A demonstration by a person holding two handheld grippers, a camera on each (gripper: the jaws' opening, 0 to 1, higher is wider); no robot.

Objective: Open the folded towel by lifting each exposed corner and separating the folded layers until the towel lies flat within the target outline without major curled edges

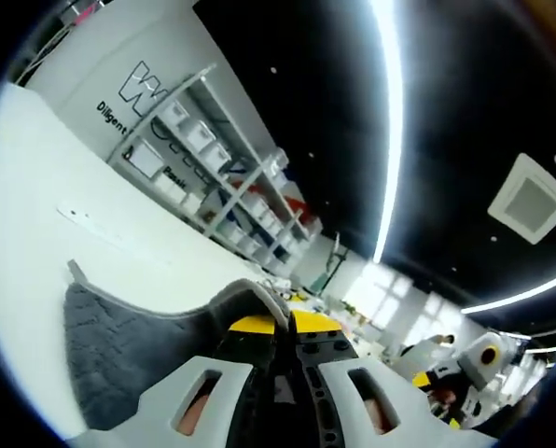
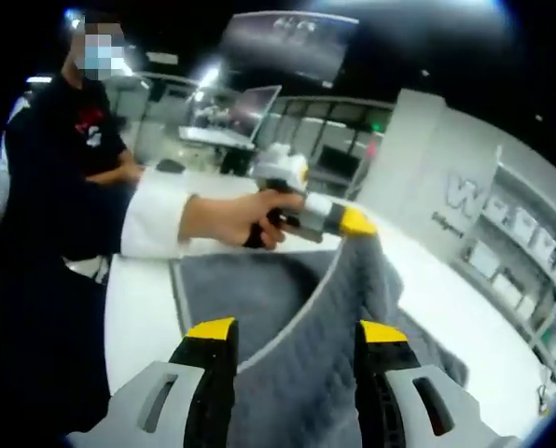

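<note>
Two grippers working a grey towel on a white tabletop.

The left gripper [image 1: 284, 329] is clamping a fold of the towel [image 1: 129, 345], its yellow-tipped jaws pressed together on the cloth; in the right gripper view this gripper [image 2: 357, 222], held in a hand [image 2: 231, 219] with a white sleeve, is lifting a towel corner into a raised peak. The right gripper [image 2: 297, 336] is standing with its jaws spread wide apart, holding nothing, the towel [image 2: 287, 317] lying beneath and between them. The rest of the towel is lying partly opened on the tabletop [image 2: 138, 317], near its edge. A person in dark clothing is standing beyond that edge, and shelves [image 1: 213, 168] are lining the wall.
</note>
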